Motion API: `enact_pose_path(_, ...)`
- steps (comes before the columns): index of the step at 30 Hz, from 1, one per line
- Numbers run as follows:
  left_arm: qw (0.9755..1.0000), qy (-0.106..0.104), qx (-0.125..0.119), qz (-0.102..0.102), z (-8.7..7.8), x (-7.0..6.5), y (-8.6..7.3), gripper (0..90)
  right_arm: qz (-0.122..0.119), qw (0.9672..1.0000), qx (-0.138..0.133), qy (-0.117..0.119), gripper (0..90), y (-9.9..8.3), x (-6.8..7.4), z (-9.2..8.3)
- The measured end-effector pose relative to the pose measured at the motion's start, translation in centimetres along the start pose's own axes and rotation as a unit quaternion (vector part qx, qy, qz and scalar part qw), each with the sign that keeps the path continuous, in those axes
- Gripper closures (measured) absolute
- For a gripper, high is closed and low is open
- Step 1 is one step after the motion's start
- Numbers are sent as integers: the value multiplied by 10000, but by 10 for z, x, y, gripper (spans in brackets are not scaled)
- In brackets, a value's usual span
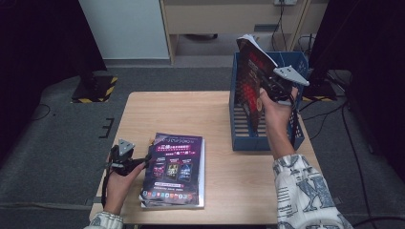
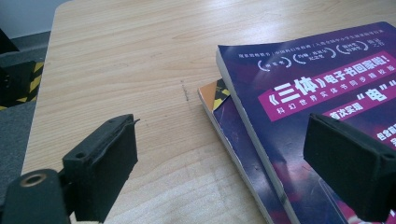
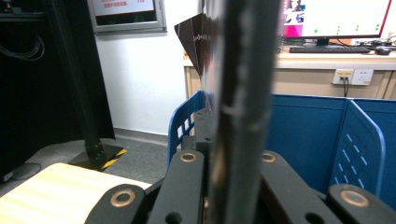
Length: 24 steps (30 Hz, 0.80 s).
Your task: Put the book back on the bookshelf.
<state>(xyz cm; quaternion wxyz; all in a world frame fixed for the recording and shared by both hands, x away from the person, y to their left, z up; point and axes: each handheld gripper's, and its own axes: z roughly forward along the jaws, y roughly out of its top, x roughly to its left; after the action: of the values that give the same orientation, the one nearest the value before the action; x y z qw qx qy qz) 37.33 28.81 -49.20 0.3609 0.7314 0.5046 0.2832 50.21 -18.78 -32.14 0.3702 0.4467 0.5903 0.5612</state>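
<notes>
My right gripper [image 1: 271,89] is shut on a dark book [image 1: 250,76] and holds it upright above the blue slotted rack [image 1: 267,139] at the table's right. In the right gripper view the book's edge [image 3: 240,93] rises straight up between the jaws of the right gripper [image 3: 229,186], with the blue rack [image 3: 308,135] behind it. A stack of purple books [image 1: 174,169] lies flat at the front of the table. My left gripper [image 1: 143,162] stands open at the stack's left edge. In its own view, the left gripper [image 2: 224,158] has one jaw over the top book [image 2: 327,84] and the other over bare wood.
A lower book [image 2: 233,135] with an orange corner sticks out from under the top one. The wooden table [image 1: 191,112] runs bare between the stack and the rack. A black stand base with yellow stripes [image 1: 95,88] sits on the floor beyond the table's left corner.
</notes>
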Motion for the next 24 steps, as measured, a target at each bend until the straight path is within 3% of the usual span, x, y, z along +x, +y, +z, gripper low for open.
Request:
enact_pose_path(7, 10000, 3, 11, 30, 1, 0, 0, 95, -75, 9999, -20, -81, 871, -8, 1, 6)
enact_pose_path(24, 9999, -14, 46, 110, 3, -3, 0, 95, 67, 9997, -86, -231, 870, -38, -3, 18)
